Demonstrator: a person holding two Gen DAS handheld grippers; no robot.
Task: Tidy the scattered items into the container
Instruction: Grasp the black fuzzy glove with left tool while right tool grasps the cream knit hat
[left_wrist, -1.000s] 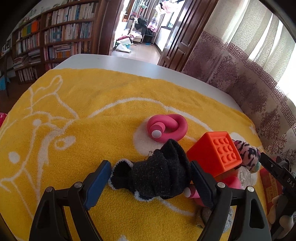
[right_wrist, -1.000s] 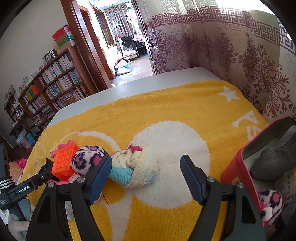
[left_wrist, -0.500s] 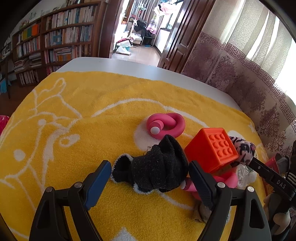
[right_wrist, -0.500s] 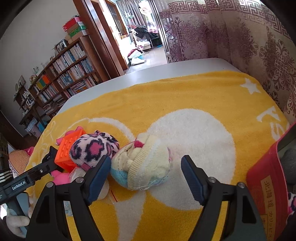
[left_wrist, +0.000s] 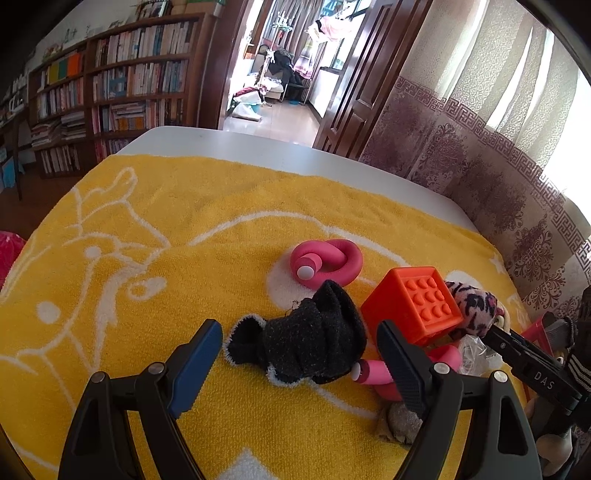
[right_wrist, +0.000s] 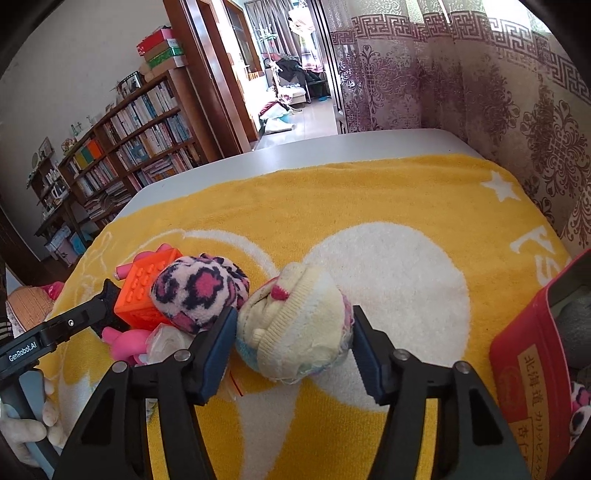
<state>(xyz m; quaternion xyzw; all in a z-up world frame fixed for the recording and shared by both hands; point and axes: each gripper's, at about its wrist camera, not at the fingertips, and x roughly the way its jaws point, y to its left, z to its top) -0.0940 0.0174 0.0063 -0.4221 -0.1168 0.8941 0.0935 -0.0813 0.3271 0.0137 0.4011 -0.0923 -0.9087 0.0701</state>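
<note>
A black sock bundle (left_wrist: 306, 343) lies on the yellow towel (left_wrist: 147, 258) between the fingers of my left gripper (left_wrist: 299, 354), which is open with gaps on both sides. My right gripper (right_wrist: 291, 332) is closing on a cream sock ball (right_wrist: 299, 325), and both pads touch its sides. A pink leopard sock ball (right_wrist: 199, 291) and an orange studded cube (right_wrist: 142, 291) sit just left of it. The red container (right_wrist: 524, 354) stands at the right edge, with a grey sock (right_wrist: 576, 325) inside.
A pink foam ring (left_wrist: 328, 258) lies beyond the black sock, and a pink curler (left_wrist: 373, 371) and crumpled clear plastic (left_wrist: 476, 354) sit by the cube. Curtains (right_wrist: 498, 92) hang along the right. A bookshelf (left_wrist: 122, 85) stands past the table's far edge.
My right gripper has come closer to the cream sock ball and its jaws have narrowed until the pads meet it. The left gripper and the black sock have hardly shifted.
</note>
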